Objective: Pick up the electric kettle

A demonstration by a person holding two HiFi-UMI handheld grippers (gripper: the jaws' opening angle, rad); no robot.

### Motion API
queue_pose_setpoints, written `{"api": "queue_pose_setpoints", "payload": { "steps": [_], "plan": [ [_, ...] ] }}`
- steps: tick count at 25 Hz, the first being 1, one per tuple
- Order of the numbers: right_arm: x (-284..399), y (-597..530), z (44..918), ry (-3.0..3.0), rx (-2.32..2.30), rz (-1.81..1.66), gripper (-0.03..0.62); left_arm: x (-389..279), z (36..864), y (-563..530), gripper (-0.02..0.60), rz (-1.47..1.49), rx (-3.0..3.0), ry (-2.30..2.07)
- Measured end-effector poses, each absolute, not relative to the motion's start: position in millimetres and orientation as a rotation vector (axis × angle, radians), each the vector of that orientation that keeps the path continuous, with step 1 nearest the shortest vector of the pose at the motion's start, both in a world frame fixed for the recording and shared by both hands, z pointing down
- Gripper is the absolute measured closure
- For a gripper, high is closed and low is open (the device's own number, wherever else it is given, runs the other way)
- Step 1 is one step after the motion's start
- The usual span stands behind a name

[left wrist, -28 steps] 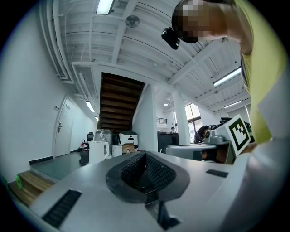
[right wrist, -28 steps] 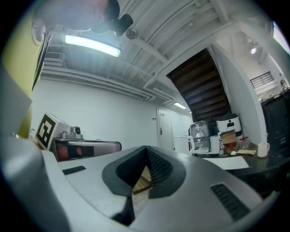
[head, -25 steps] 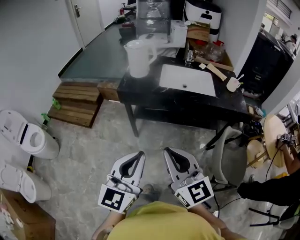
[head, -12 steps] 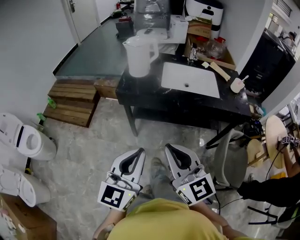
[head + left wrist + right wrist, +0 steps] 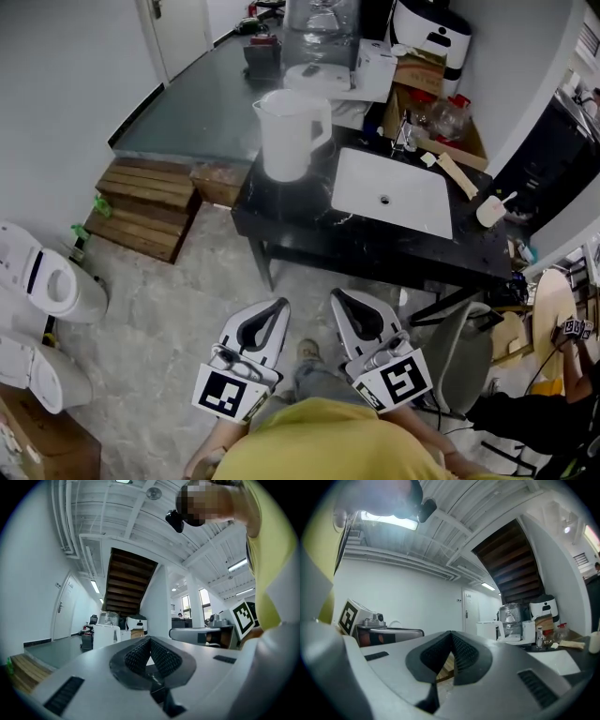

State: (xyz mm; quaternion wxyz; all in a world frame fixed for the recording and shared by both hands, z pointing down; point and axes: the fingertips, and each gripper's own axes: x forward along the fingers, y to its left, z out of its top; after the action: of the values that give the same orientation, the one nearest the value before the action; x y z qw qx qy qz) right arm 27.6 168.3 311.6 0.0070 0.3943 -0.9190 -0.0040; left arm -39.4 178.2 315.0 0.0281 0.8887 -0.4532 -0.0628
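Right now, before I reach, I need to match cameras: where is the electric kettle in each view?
Head view: electric kettle upper centre, left end of black counter.
Left gripper view: electric kettle left of centre.
Right gripper view: electric kettle right of centre.
Shared landmark: white appliance beyond it.

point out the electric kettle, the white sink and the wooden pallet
electric kettle (image 5: 283, 141), head view, middle of its white body
white sink (image 5: 417, 202), head view, bare basin floor right of the drain
wooden pallet (image 5: 150, 184), head view, its upper slats
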Motion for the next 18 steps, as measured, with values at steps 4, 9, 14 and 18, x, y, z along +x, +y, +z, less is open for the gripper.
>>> {"api": "queue_pose_setpoints", "payload": {
  "steps": [4, 9, 14, 18],
  "plan": [
    [30, 126, 309, -2.907, 1.188, -0.008, 0.580, -37, 312, 135, 0.571, -0.198, 2.741, -1.434],
    [33, 90, 305, -2.943, 1.141, -0.013, 0.579, -33, 310, 99, 0.571, -0.181, 2.728, -1.479],
    [38, 71, 309, -2.956, 1.115, -0.005, 0.580, -31, 312, 81, 0.571, -0.164, 2.711, -1.509],
    [39, 59, 310, -2.958, 1.093, 0.005, 0.579, -34, 316, 72, 0.571, -0.127, 2.703, -1.534]
  ]
}}
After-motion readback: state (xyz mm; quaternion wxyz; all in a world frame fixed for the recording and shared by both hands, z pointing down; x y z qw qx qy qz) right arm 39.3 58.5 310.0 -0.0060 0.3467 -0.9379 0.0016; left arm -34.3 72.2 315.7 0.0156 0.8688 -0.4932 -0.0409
